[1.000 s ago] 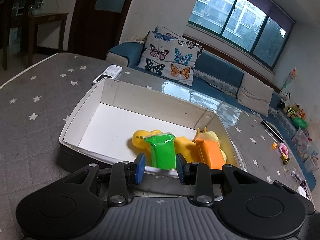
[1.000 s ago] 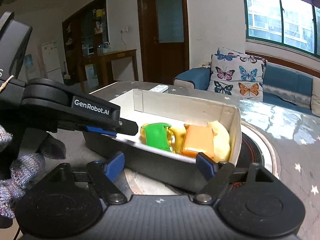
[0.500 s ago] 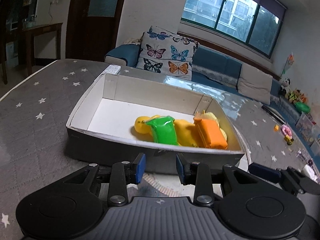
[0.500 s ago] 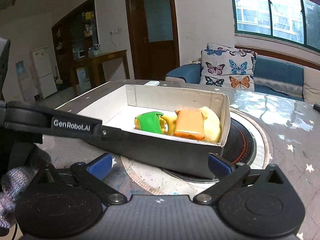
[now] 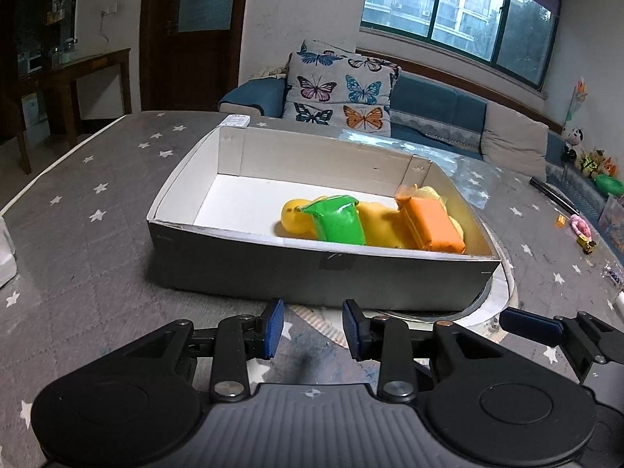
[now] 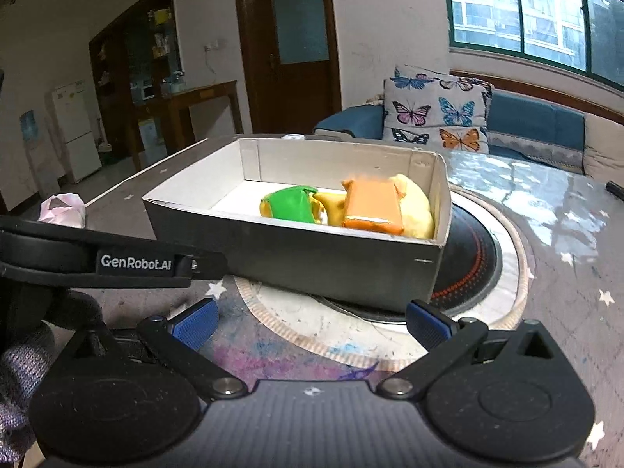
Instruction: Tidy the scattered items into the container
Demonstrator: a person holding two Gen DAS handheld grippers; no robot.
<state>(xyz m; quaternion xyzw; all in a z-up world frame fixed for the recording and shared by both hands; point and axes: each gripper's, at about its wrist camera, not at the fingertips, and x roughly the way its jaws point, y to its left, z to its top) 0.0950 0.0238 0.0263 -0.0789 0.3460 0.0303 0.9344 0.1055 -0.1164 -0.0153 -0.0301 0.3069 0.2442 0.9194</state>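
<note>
Two hand-held grippers hang empty before a cardboard box [image 5: 249, 265] on a star-patterned worktop [image 5: 78, 202]; the left hand-held gripper [image 5: 312, 327] shows its blue pads narrowly parted with nothing between them, while the right hand-held gripper [image 6: 308, 319] stands wide apart, likewise holding nothing. Inside the box, pressed toward its right end, lie a green packet [image 5: 339, 222], an orange packet [image 5: 433, 224] and soft yellow toys [image 5: 376, 226] beneath and beside them — the left half of the white floor is bare. The box sits partly over a round patterned disc [image 6: 472, 257] set in the worktop.

On this evidence the placing step reads as finished for these pieces, and both tools sit just short of the box's near wall, clear of the rim; the job looks well advanced, though not certainly complete. A crumpled pink-white object [image 6: 62, 208] lies on the worktop's left edge in the right wrist view, and small bright toys [image 5: 581, 232] sit well apart to the right in the left wrist view — whether those belong to the tidy-up cannot be told.

The next move, if any remains, calls for swinging one gripper out to a stray piece, opening wide enough to straddle it, and carrying it over the wall into the bare left half.
</note>
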